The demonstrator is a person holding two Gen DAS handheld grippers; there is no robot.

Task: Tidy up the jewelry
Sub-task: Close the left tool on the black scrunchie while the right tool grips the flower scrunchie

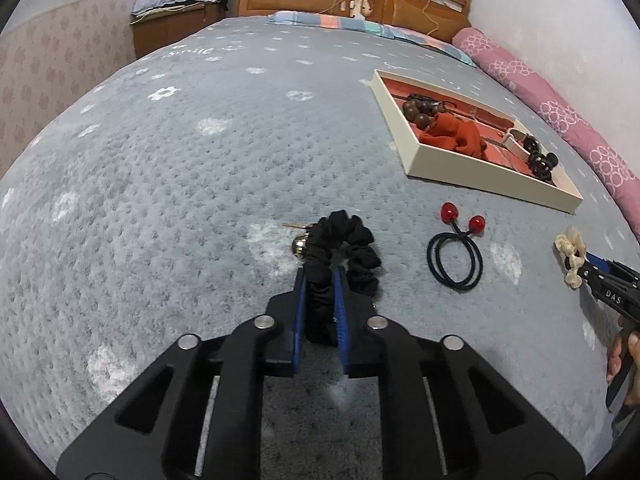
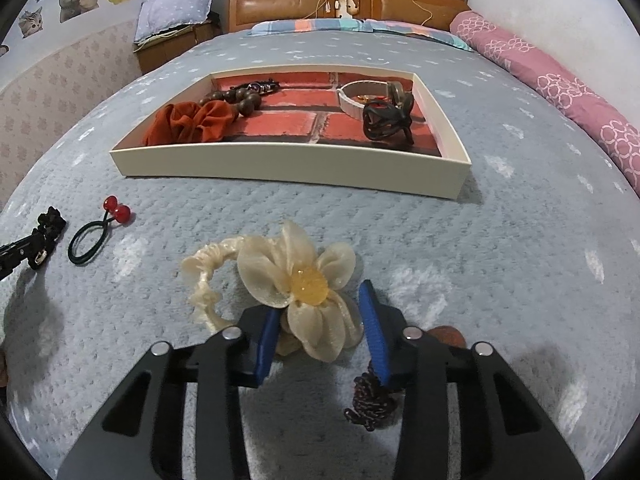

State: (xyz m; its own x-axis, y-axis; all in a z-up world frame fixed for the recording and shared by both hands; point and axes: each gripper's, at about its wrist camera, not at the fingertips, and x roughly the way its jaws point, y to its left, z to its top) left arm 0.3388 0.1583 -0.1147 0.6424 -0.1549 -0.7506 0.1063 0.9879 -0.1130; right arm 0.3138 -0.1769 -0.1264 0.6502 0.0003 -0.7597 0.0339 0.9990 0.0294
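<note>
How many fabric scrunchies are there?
3. A black ruffled fabric scrunchie is pinched in the left gripper. A rust-orange fabric scrunchie lies in the cream tray. A cream flower scrunchie sits between the right gripper's fingers. Others may be hidden.

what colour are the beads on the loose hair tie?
Red, two beads on the dark hair tie; clearest in the left wrist view.

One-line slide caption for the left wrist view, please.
Left tool shut on a black scrunchie on the bed; tray beyond.
</note>
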